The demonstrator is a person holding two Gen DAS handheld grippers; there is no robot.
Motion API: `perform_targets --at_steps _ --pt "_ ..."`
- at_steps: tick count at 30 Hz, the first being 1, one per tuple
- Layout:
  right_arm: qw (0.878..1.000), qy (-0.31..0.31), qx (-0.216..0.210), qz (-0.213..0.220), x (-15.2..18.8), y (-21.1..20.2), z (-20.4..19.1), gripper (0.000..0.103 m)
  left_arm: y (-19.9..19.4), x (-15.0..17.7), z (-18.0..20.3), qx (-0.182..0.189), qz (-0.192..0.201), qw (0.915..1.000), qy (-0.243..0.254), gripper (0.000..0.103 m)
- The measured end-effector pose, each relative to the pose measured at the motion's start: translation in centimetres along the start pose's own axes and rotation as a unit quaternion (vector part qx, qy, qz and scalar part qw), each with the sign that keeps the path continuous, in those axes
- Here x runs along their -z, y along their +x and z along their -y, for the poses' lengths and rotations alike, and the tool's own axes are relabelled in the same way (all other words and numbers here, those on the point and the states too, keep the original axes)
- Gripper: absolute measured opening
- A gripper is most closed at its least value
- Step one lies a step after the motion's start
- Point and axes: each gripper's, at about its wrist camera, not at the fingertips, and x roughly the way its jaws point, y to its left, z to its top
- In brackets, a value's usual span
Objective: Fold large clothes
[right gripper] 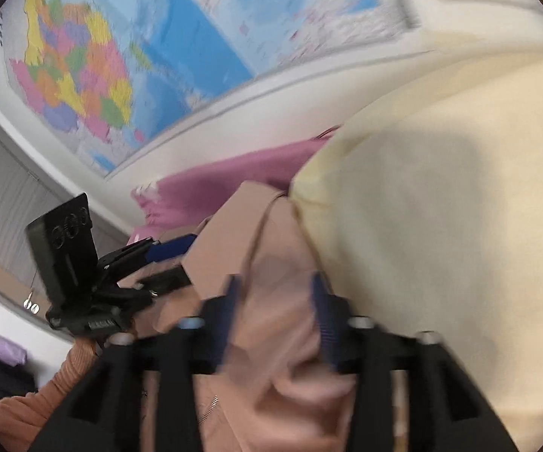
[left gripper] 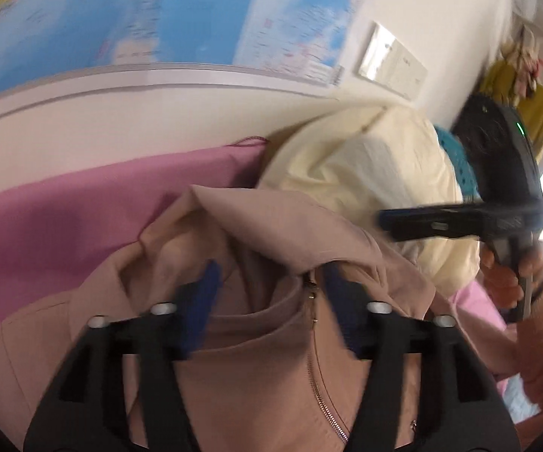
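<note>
Both tongs are standing apart over the tan zip jacket (left gripper: 271,358): left gripper (left gripper: 271,293) and right gripper (right gripper: 277,320) clamping nothing, seemingly. It is lying on the pink sheet (left gripper: 64,226), collar pointing wallward.

The jacket (left gripper: 271,358) lies on the sheet (left gripper: 64,218), with the pillow (left gripper: 365,173) just behind it.

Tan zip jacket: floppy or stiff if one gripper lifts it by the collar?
Probably floppy: the tan zip jacket lies in soft bunched folds near its collar. Likely to drape and sag from one grip. Its metal zipper may add slight weight along the front.
</note>
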Motion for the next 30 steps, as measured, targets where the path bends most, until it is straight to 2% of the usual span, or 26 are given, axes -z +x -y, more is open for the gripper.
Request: perform_targets --at_steps 2,3,5,8,10,14,16,17,19,20,21,22,25,26,28,30 --pt "1.0 -0.003 0.011 0.011 1.1 -2.0 0.2 0.054 -0.6 0.2 -1.0 -0.017 0.0 0.9998 -0.009 0.062" --pt "1.0 -0.005 0.023 0.016 2.2 -3.6 0.6 0.063 -0.8 0.3 -1.4 -0.021 0.001 0.9996 -0.018 0.064" --pt "0.998 -0.019 0.061 0.025 4.8 -6.5 1.0 0.069 -1.4 0.5 -1.9 -0.023 0.003 0.9991 -0.036 0.064" --pt "0.994 -0.026 0.103 0.007 9.0 -8.9 1.5 0.082 -2.7 1.0 -1.5 -0.041 0.006 0.9987 -0.031 0.066" --pt "0.992 -0.034 0.123 -0.019 11.8 -9.3 1.6 0.083 -3.3 1.5 -0.6 -0.047 0.008 0.9987 -0.018 0.073" --pt "0.984 -0.047 0.155 -0.074 17.0 -8.4 1.4 0.085 -3.9 2.7 2.6 -0.054 0.002 0.9982 0.026 0.076" --pt "0.976 -0.063 0.191 -0.089 19.0 -7.7 1.4 0.085 -3.9 3.5 4.5 -0.054 -0.004 0.9976 0.044 0.08" --pt "0.971 -0.075 0.209 -0.093 19.6 -7.5 1.4 0.083 -3.9 3.9 5.1 -0.051 -0.007 0.9973 0.051 0.08" --pt "0.966 -0.09 0.22 -0.1 20.4 -7.2 1.6 0.056 -3.7 4.7 6.7 -0.042 -0.016 0.9969 0.065 0.083" --pt "0.968 -0.077 0.217 -0.098 20.3 -7.5 2.1 0.022 -3.7 5.0 7.2 -0.04 -0.018 0.9967 0.069 0.084" --pt "0.971 -0.062 0.213 -0.09 20.1 -8.1 2.5 0.005 -3.6 5.4 7.8 -0.038 -0.021 0.9963 0.074 0.085" --pt "0.973 -0.049 0.211 -0.077 19.8 -9.0 2.9 0.004 -3.3 5.7 8.4 -0.037 -0.026 0.9959 0.078 0.085" --pt "0.978 0.005 0.21 0.011 18.2 -14.9 4.8 0.004 -2.7 6.8 10.5 -0.03 -0.04 0.9937 0.1 0.085" --pt "0.976 0.031 0.207 0.056 17.7 -17.6 5.7 0.003 -2.5 6.9 11.2 -0.03 -0.042 0.993 0.106 0.085" --pt "0.973 0.066 0.195 0.107 17.1 -21.0 7.1 0.003 -1.7 7.3 12.7 -0.022 -0.05 0.991 0.122 0.086" --pt "0.977 0.075 0.171 0.1 16.6 -20.9 8.1 0.006 -0.8 7.6 13.8 -0.013 -0.059 0.9896 0.131 0.088"
